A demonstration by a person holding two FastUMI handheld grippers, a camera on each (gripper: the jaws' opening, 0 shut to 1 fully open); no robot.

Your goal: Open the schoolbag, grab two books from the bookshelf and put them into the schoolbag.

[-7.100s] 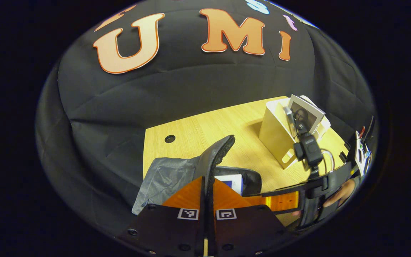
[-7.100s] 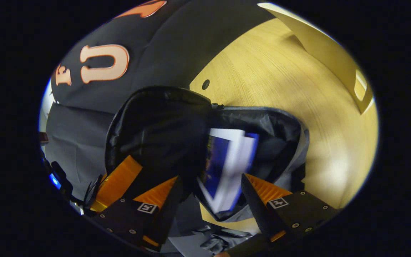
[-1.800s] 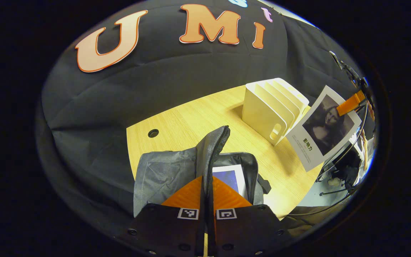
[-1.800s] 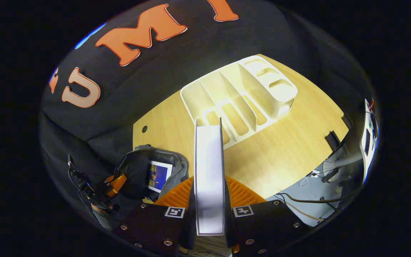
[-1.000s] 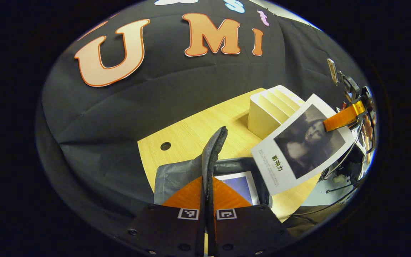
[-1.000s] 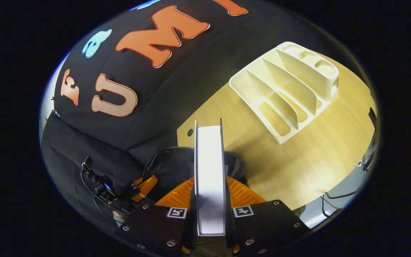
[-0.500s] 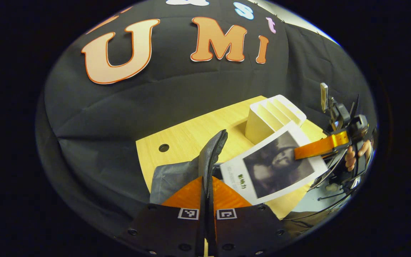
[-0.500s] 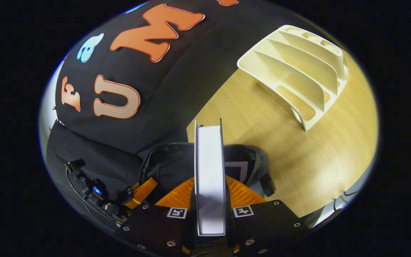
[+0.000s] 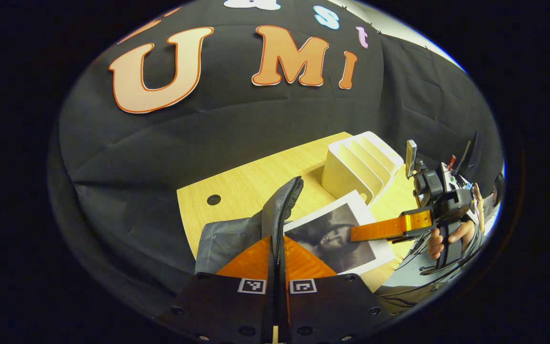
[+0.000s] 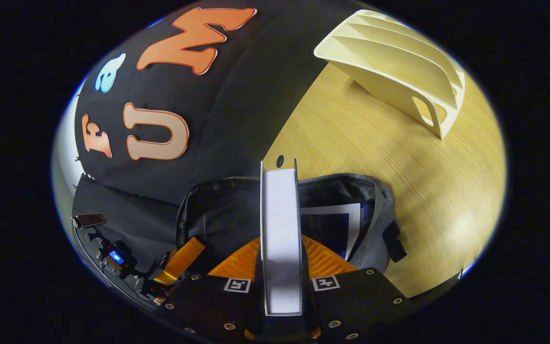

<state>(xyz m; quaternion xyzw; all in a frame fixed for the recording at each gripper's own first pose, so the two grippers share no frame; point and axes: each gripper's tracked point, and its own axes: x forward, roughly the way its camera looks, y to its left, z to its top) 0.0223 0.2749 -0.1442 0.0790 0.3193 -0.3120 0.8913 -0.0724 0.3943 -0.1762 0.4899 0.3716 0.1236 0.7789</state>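
In the left gripper view the left gripper (image 9: 277,248) sits nearest, its two ribbed wedge fingers pressed together on the raised flap (image 9: 282,210) of the grey fabric schoolbag (image 9: 227,236), the flap's zip-toothed edge standing upright between them; the bag's matte, creased cloth slumps on the pale wood-grain worktop (image 9: 251,184); just right of the flap a thin white-bordered book with a dark portrait cover (image 9: 337,234) lies tilted over the bag's mouth, pinched at its far edge by the right gripper (image 9: 375,231), whose handle a hand (image 9: 444,236) grips; beyond stands the cream plastic bookshelf with slanted dividers (image 9: 358,165), smooth and rounded, set apart from the bag; a round hole (image 9: 214,199) pierces the worktop near the black cloth wall.

In the right gripper view the right gripper (image 10: 280,258) is closed on that book (image 10: 280,229), seen edge-on as a white block of pages between both ridged fingers; below and behind it the schoolbag (image 10: 237,215) gapes open, its dark lining exposed, and a blue-covered white-edged book (image 10: 334,227) lies inside it; the left gripper (image 10: 179,260) holds the bag's near left rim; farther off the bookshelf (image 10: 394,64) rests on the grained worktop (image 10: 375,157), its slots bare.
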